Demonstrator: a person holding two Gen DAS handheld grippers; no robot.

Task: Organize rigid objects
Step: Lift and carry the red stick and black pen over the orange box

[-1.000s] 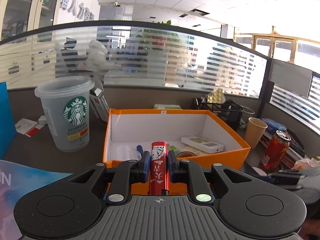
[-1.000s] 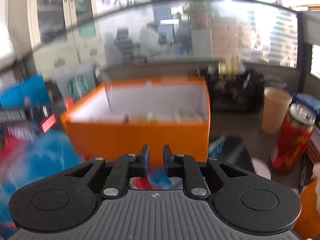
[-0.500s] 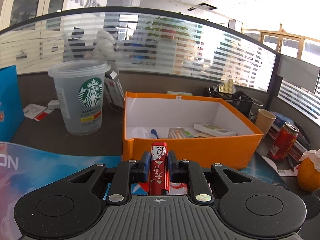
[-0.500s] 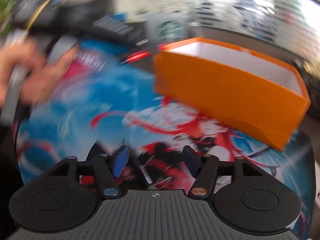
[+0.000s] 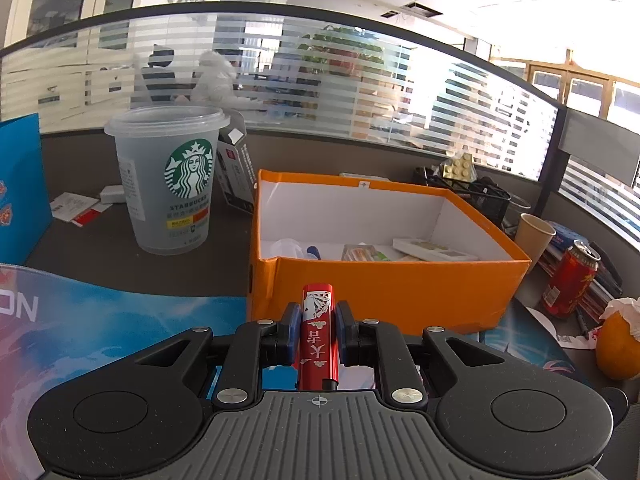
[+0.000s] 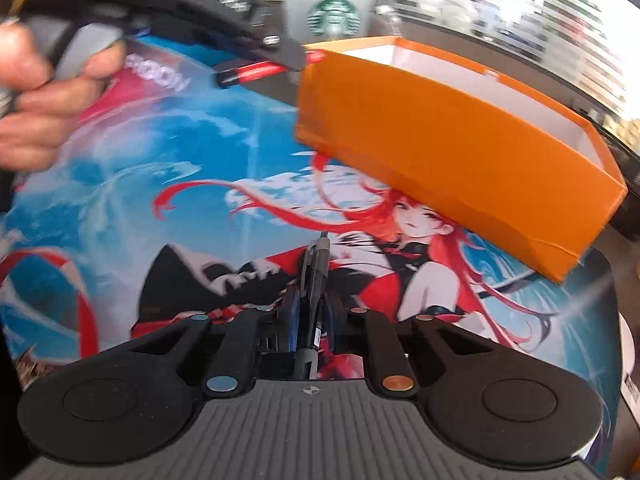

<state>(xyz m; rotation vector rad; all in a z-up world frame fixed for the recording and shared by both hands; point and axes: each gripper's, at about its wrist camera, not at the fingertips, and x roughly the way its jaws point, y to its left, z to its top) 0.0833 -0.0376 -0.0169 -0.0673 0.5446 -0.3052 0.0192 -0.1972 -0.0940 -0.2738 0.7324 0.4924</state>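
My left gripper [image 5: 317, 330] is shut on a red lighter [image 5: 318, 334] printed with playing cards, held above the mat just before the orange box [image 5: 384, 288]. The box holds a few small items, among them a flat white packet [image 5: 434, 250]. My right gripper [image 6: 310, 316] is shut on a black pen [image 6: 314, 280] that points forward, low over the printed desk mat [image 6: 200, 200]. The right wrist view also shows the left gripper [image 6: 276, 46] with the red lighter [image 6: 256, 72] at the orange box's [image 6: 440, 128] near corner.
A Starbucks cup [image 5: 172, 180] stands left of the box. A red can [image 5: 568, 280], a paper cup [image 5: 534, 238] and an orange fruit [image 5: 618, 346] sit to the right. A black mesh organiser [image 5: 476, 196] stands behind the box. A blue folder [image 5: 20, 188] stands at the far left.
My right gripper swung down to the mat, opened, then shut on the black pen. My left gripper drew back from over the box with the lighter still held.
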